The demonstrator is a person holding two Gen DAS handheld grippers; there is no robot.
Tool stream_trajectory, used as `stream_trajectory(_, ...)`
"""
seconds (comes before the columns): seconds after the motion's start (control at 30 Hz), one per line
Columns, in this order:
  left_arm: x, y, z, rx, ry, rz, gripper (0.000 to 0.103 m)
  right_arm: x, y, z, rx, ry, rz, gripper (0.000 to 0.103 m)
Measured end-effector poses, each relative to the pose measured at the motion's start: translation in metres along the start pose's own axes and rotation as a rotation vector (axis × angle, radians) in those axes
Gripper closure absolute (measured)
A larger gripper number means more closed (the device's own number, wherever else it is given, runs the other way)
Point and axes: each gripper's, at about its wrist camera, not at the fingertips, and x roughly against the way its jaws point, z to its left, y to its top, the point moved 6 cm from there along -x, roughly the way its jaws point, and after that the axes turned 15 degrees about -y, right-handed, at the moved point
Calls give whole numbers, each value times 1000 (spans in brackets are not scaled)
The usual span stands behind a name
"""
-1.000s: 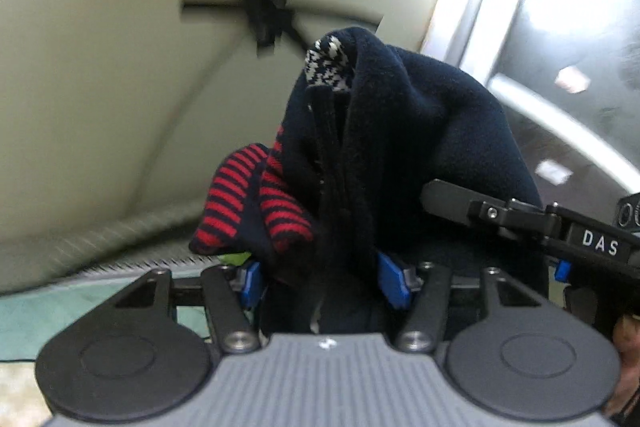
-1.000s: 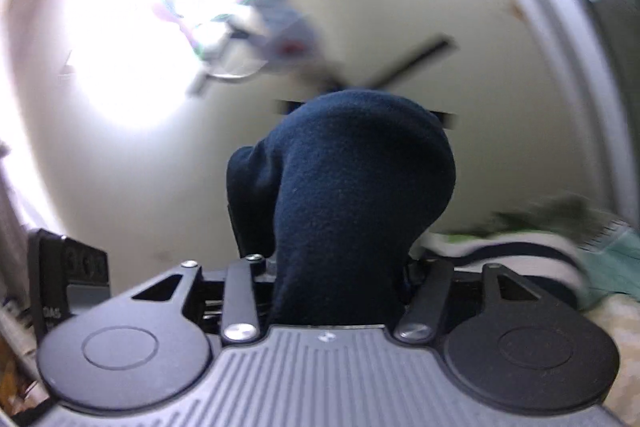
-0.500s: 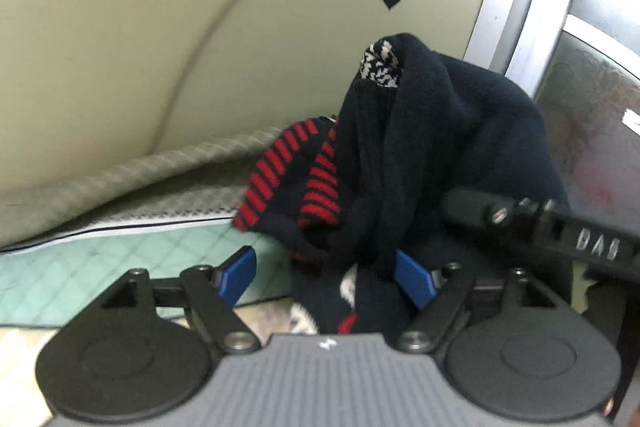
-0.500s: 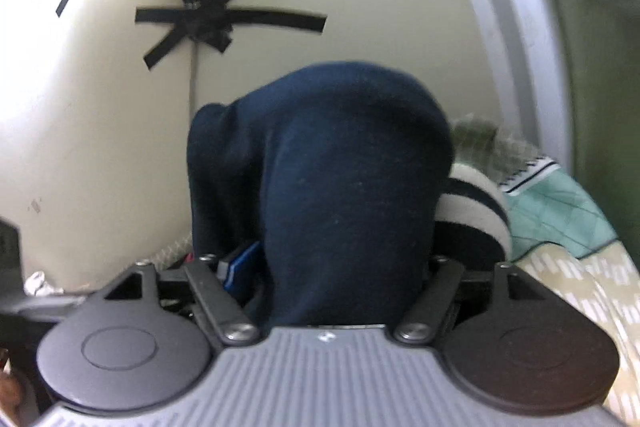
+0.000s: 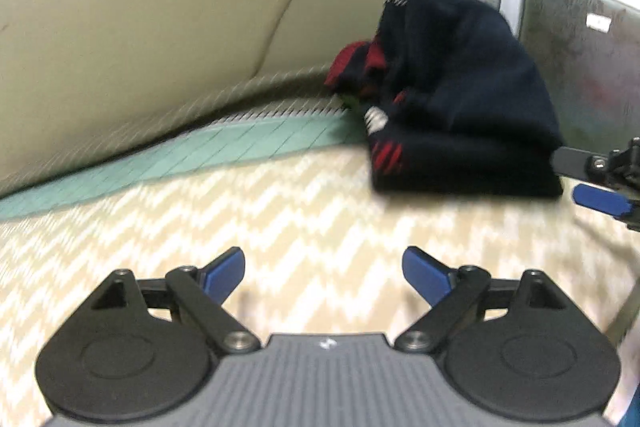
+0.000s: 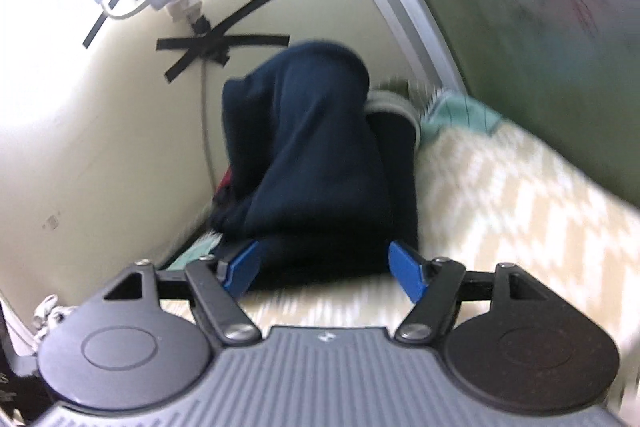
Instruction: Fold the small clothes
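Left tongs (image 5: 323, 273): pitched down over bed (image 5: 280, 227), jaws just opening, empty | Right tongs (image 6: 323, 273): apart, straddling garment edge, pads clear | Navy garment (image 5: 460, 99): heaped at my 1 o'clock against wall (image 5: 140, 7).

The clothes (image 5: 472, 99) are dark blue with red stripes; the blanket (image 5: 280, 211) is tan with white zigzags and a green edge (image 5: 224, 151)

left gripper (image 5: 323, 269) jaws just opened, empty | navy garment (image 5: 460, 115) heaped on bedspread (image 5: 160, 227)
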Motion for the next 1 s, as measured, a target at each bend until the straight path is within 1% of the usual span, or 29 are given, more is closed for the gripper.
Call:
stream_trajectory(0.1,18,-18,7,14,17,-1,14,19,-22,5,-19,5,17,38)
stream_trajectory(0.17,29,-24,10,15,35,-15,13,32,-37,9,-17,9,24,38)
stream_trajectory(0.2,34,-28,12,14,44,-27,11,39,-44,12,-8,9,26,38)
stream_trajectory(0.23,40,-30,13,10,60,-36,7,45,-51,15,1,9,28,38)
stream_trajectory(0.33,54,-38,15,-15,129,-47,7,62,-67,29,35,10,26,38)
stream_trajectory(0.43,68,-46,19,-24,161,-59,6,76,-83,41,64,12,20,38)
stream_trajectory(0.5,75,-49,21,-15,170,-67,5,83,-92,46,79,7,19,37)
stream_trajectory(0.57,82,-53,24,-2,171,-81,2,86,-102,50,95,-4,21,37)
stream_trajectory(0.6,87,-54,25,5,175,-90,0,89,-105,53,110,-11,12,37)
stream_trajectory(0.77,90,-58,28,16,171,-99,0,95,-108,59,147,-42,-38,36)
stream_trajectory(1.0,88,-57,27,18,178,-97,0,95,-108,57,136,-56,-47,36)
